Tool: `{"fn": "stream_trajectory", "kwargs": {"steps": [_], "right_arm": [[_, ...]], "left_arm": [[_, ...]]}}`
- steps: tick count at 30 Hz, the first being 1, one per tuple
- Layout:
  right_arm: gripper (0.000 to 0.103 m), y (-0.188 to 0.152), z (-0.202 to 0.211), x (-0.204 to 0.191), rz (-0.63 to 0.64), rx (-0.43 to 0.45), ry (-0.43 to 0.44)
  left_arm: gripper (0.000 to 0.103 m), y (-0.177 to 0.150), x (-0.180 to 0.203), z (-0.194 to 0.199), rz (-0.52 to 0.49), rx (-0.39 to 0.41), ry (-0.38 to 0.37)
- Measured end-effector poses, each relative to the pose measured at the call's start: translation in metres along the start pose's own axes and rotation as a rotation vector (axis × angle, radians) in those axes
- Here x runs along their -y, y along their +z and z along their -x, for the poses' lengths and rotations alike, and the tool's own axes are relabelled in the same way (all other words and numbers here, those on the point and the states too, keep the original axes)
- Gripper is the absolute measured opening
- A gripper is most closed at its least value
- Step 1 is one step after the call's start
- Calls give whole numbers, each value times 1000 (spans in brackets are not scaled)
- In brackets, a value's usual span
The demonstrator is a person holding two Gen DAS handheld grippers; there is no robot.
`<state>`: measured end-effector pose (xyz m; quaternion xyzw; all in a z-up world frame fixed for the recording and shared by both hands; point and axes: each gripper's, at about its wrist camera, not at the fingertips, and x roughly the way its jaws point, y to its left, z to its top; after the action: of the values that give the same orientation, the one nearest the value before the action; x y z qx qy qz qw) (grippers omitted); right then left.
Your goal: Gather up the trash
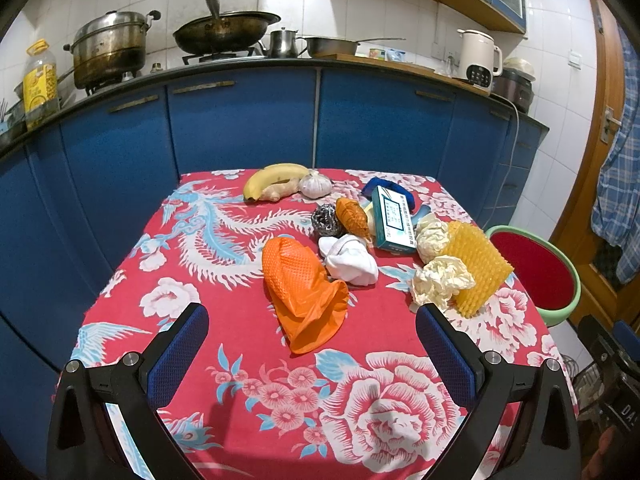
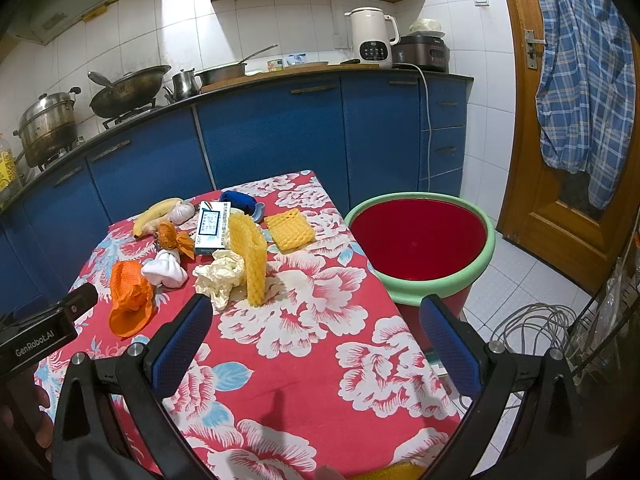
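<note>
Red floral cloth covers the counter, with trash scattered across its centre and right.

Left gripper and right gripper sit at lower frame, jaws spread and empty. Orange glove lies mid-frame beside a white wad; crumpled paper touches the yellow foam net. A red bin with green rim stands right of the counter.

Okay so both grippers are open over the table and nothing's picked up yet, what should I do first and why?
Probably ease the right gripper forward onto the crumpled paper and close on it. It is open and empty, the paper lies just ahead of its left finger, and the red bin stands right beside that table edge. The left gripper is open too.
</note>
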<state>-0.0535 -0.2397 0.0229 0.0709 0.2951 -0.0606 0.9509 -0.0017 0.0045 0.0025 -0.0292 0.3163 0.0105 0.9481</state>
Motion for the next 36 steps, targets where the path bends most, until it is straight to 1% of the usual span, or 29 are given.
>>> {"fn": "stream_trajectory", "kwargs": {"steps": [36], "right_arm": [[102, 0, 0, 0, -3, -6, -9]], "left_arm": [[103, 0, 2, 1, 1, 1, 1]]}}
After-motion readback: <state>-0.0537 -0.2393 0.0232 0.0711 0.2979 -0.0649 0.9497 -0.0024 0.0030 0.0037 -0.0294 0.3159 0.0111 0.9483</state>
